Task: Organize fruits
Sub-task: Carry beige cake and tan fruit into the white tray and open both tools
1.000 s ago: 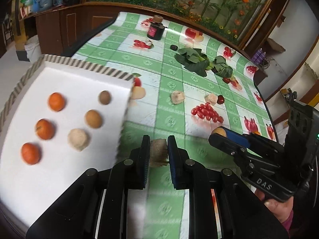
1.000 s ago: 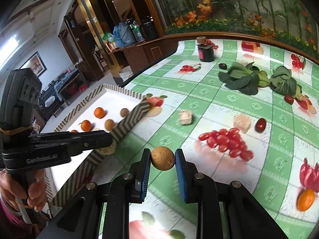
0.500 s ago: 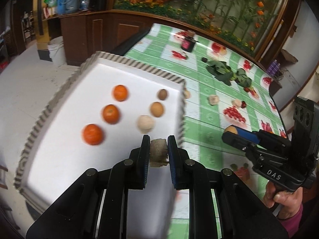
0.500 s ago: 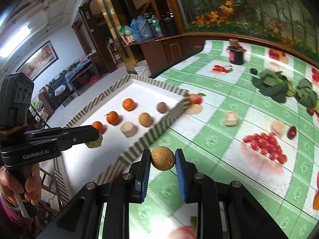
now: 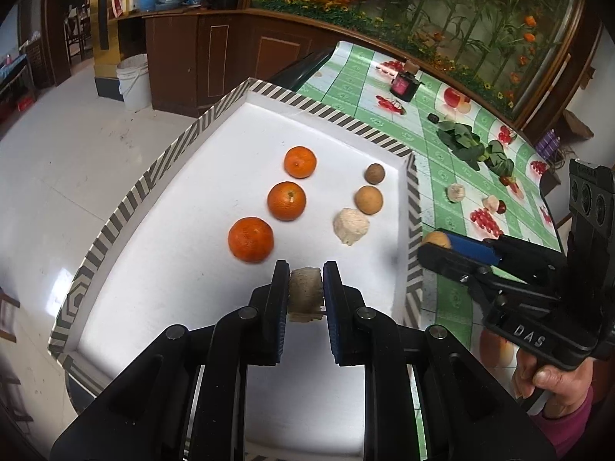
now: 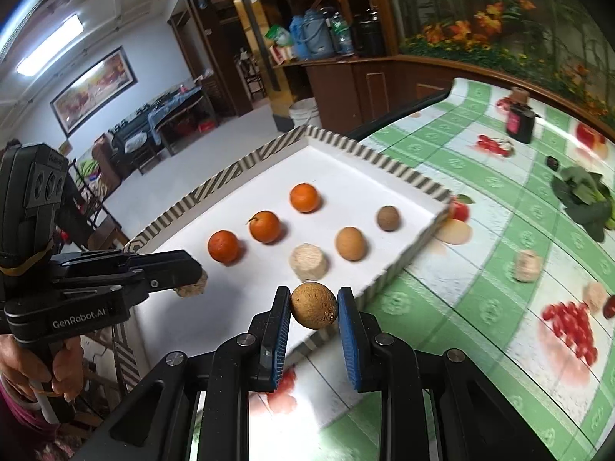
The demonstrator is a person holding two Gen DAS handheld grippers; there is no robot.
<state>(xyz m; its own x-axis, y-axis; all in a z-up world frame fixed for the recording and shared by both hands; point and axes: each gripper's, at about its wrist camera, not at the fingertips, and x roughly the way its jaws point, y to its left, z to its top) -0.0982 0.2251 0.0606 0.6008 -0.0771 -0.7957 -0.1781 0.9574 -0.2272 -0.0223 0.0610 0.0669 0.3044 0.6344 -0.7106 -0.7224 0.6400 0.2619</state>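
Left gripper [image 5: 305, 288] clamps a pale beige rough-cut chunk [image 5: 305, 294] above the white striped-rim tray [image 5: 192, 130], at 6 o'clock from the matching chunk [image 5: 350, 226]. Right gripper [image 6: 313, 307] pinches a round brown fruit [image 6: 314, 305] over the tray's counter-side rim. Delivery step: each likely needs lowering into its row before release.

Bright daylight, fisheye warp, slight blur

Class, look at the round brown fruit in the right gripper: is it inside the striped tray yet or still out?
Out. The round brown fruit is clamped in the right gripper near the striped white tray's rim, not resting inside.
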